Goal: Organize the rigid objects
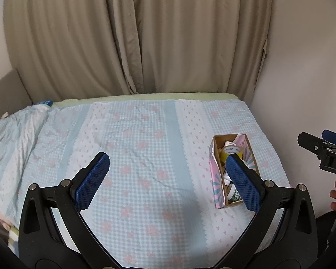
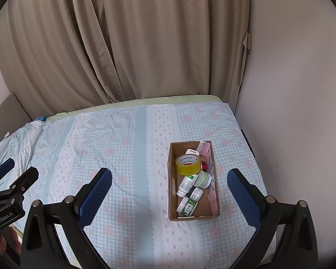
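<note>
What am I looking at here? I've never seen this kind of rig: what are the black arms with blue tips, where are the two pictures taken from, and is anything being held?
There is no robot. A person holds a hand-operated two-finger gripper in each hand, and each gripper carries a wide-angle camera looking forward along its fingers. The black arms with blue pads are those fingers. One picture comes from the left gripper, the other from the right gripper. Each view also catches the other gripper at its edge.

Both look down on a bed with a checked blue and pink cover, with a curtain behind. On the bed stands an open cardboard box containing a yellow tape roll, several small white and green bottles and some pink packaging.

Both grippers are open and hold nothing.
</note>
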Available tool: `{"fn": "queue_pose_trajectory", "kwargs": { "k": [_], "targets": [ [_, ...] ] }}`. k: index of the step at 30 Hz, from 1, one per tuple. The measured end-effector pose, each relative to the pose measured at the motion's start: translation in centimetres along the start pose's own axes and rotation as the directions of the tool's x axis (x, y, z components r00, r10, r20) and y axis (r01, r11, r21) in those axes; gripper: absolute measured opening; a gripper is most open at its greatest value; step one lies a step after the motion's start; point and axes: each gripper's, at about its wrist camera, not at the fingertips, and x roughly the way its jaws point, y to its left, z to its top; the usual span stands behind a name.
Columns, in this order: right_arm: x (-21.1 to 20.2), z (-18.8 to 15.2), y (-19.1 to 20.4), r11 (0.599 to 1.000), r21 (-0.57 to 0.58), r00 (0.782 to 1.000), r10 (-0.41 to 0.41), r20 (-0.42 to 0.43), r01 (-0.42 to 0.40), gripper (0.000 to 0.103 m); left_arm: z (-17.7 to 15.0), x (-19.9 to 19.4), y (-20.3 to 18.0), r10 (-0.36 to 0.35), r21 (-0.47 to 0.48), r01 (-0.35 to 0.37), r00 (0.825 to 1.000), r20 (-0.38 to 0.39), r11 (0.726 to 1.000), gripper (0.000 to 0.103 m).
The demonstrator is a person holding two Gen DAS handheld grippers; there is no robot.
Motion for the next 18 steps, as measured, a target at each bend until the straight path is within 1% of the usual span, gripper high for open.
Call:
{"fn": "queue_pose_trajectory", "kwargs": {
  "k": [18],
  "targets": [
    [-0.12, 0.11, 0.3, 1.0, -0.009, 1.0, -0.006, 0.008, 0.007, 0.102, 0.23, -0.27, 0.01, 0.001, 0.005, -0.001, 1.0, 0.012, 1.0, 0.103]
  ]
}}
